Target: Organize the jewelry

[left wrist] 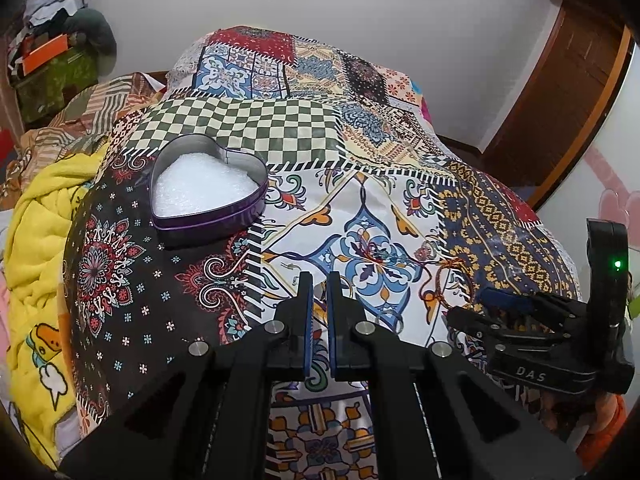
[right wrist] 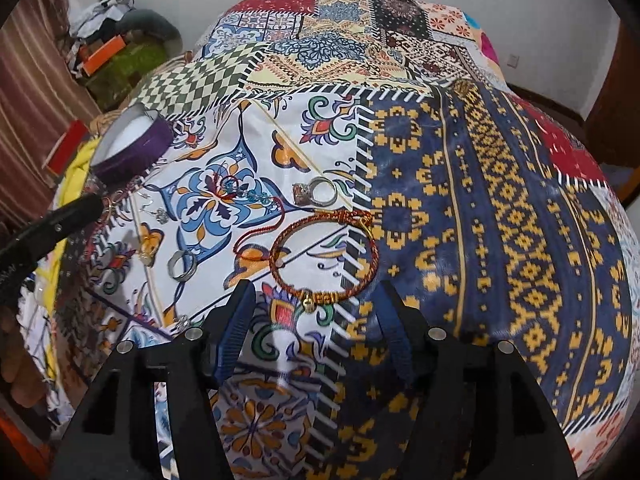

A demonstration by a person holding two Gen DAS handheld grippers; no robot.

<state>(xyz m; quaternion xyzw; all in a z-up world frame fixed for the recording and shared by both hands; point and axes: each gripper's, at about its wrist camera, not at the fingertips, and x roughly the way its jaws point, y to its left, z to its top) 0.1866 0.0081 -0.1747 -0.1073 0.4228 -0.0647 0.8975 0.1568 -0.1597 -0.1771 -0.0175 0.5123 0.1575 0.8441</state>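
**Jewelry lying loose on the patchwork cover, heart tin sitting open**

A patchwork bedcover is filling most of both views, draped over a rounded bed. At the upper left of the left wrist view a heart-shaped purple tin is sitting upright and lidless, its point aimed toward the lower left of the frame; white padding is lining it and I am seeing no jewelry inside.

In the right wrist view the pieces are lying flat at centre frame. A red-and-gold cord bracelet is resting as a near-round loop, its knotted clasp toward the upper right and a small gold charm hanging at the bottom. Just above it a ring with a reddish stone is lying on its side, stone pointing left. A plain silver ring is lying well to the left.

The right gripper is hovering with jaws spread wide, just below the bracelet. The left gripper is showing jaws nearly together; something small and pale sits between them, but I cannot tell whether it is held.
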